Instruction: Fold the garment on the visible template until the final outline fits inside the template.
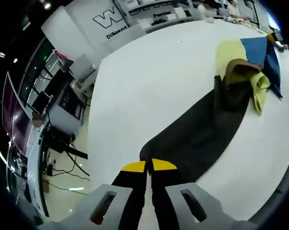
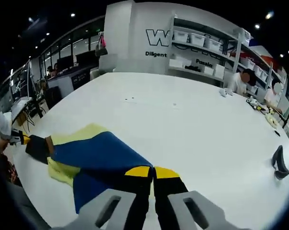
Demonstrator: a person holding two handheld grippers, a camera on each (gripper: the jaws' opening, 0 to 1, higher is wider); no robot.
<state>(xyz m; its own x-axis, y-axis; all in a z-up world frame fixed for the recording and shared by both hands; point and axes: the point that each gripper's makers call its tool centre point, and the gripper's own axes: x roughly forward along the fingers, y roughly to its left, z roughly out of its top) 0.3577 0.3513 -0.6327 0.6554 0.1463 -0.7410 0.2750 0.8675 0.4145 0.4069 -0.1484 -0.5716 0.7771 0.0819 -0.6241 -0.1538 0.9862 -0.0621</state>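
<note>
The garment lies stretched across the white table [image 1: 149, 81], with a long black part [image 1: 202, 129], a brown band [image 1: 240, 67], pale yellow [image 1: 230, 50] and blue [image 1: 261, 50] panels. My left gripper [image 1: 148, 166] is shut, its yellow tips meeting at the near end of the black part, which runs taut away from them. In the right gripper view the blue panel [image 2: 101, 155] reaches right up to my right gripper [image 2: 152, 171], whose jaws are pressed together on its edge. The left gripper [image 2: 15, 138] shows at the far left, holding the black end [image 2: 38, 148].
A small black object [image 2: 278, 165] stands on the table [image 2: 183, 115] at the right. Shelves with white bins [image 2: 202, 43] line the back wall, and people sit at the far right. Desks with monitors [image 1: 63, 103] stand beyond the table's left edge.
</note>
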